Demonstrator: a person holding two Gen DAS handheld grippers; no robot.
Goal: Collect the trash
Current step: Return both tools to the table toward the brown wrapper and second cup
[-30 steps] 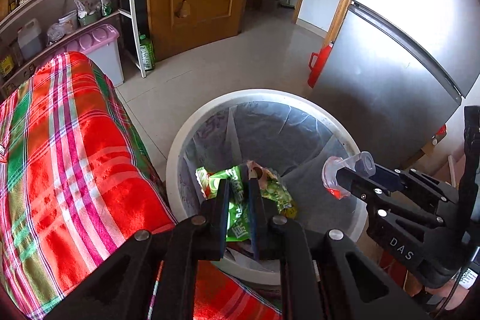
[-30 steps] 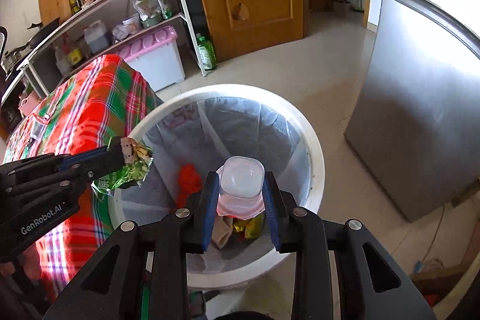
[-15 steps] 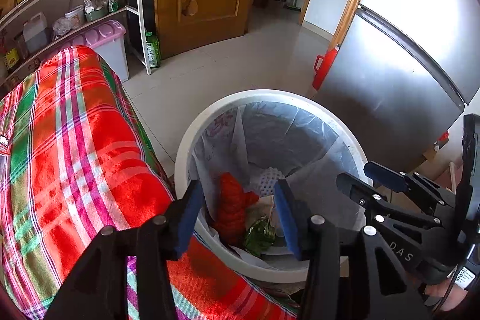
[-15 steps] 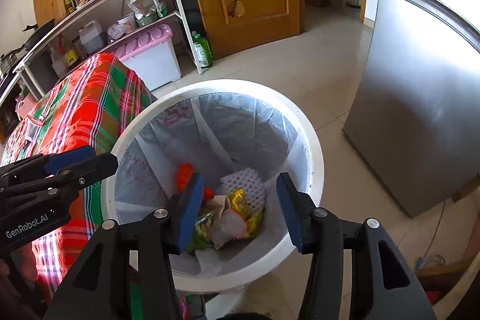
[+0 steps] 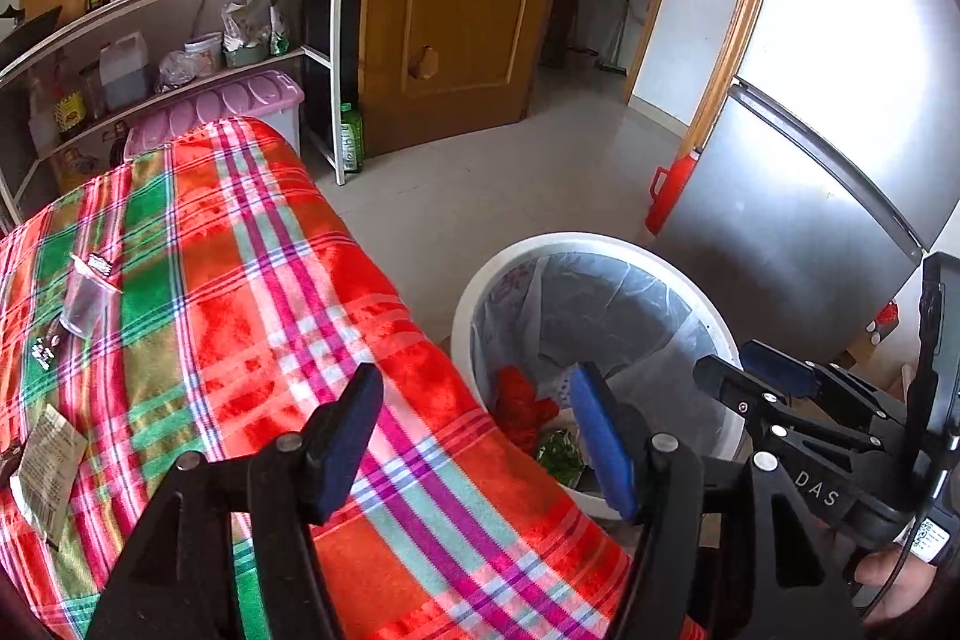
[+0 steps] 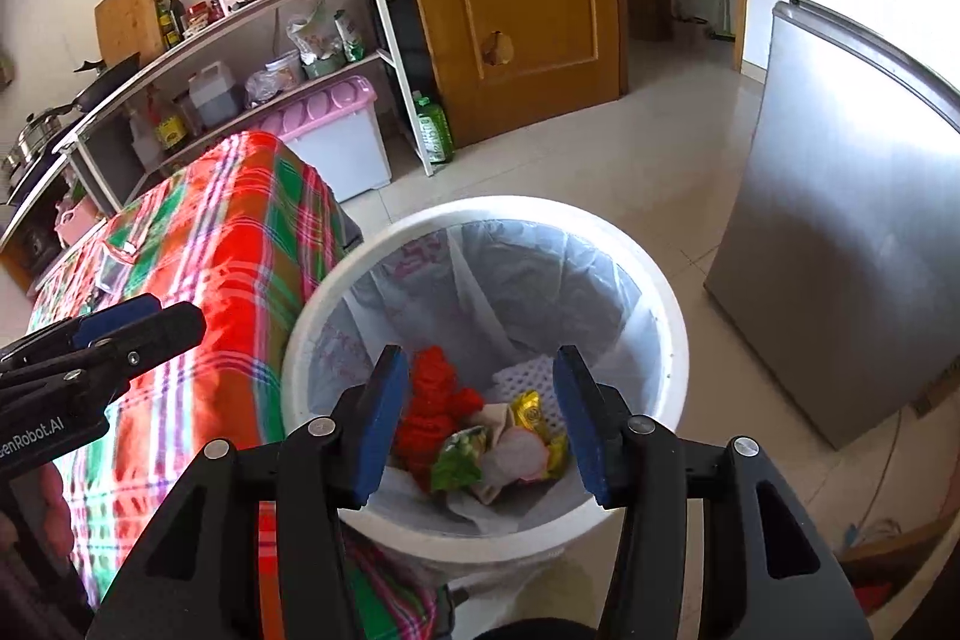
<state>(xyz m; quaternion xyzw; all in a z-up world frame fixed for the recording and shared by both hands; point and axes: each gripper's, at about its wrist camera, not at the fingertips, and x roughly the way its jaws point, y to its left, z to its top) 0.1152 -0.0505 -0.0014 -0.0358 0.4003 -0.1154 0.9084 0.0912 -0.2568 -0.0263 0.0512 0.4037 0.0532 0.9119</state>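
Both pieces of trash have been let go since the earlier pictures and are now seen down in the round white plastic bin with its clear bag. Nothing is held by the left gripper; its blue-padded jaws are opening over the edge of the red, green and pink checked cloth beside the bin. The right gripper is kept above the bin with its jaws apart and nothing between them. In the bin, the crumpled green wrapper and the clear plastic cup are seen next to a red knitted thing. On the cloth, away from the bin, a clear little bag and a flat tan packet are left, so more trash can likely be fetched next.
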